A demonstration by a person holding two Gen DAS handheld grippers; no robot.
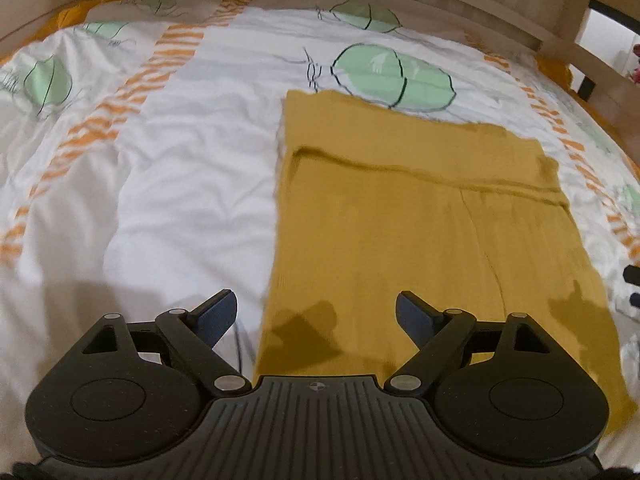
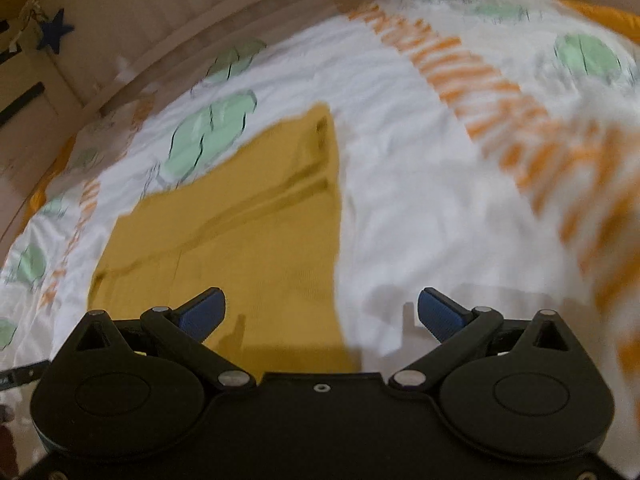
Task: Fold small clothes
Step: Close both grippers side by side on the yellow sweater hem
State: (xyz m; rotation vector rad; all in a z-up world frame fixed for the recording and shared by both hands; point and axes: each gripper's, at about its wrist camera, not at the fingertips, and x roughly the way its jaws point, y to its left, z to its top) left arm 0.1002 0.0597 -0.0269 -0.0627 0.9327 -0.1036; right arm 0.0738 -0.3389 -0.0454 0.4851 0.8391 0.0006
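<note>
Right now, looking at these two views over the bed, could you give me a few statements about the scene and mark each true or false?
1. The mustard garment lies flat on the bedcover. True.
2. The left gripper clamps the garment. False: its jaws stand apart with nothing between them.
3. The right gripper is open and empty. True.
4. The bedcover is plain white. False: it has orange stripes and green shapes.
5. A blue star shows in the right wrist view. True.
</note>
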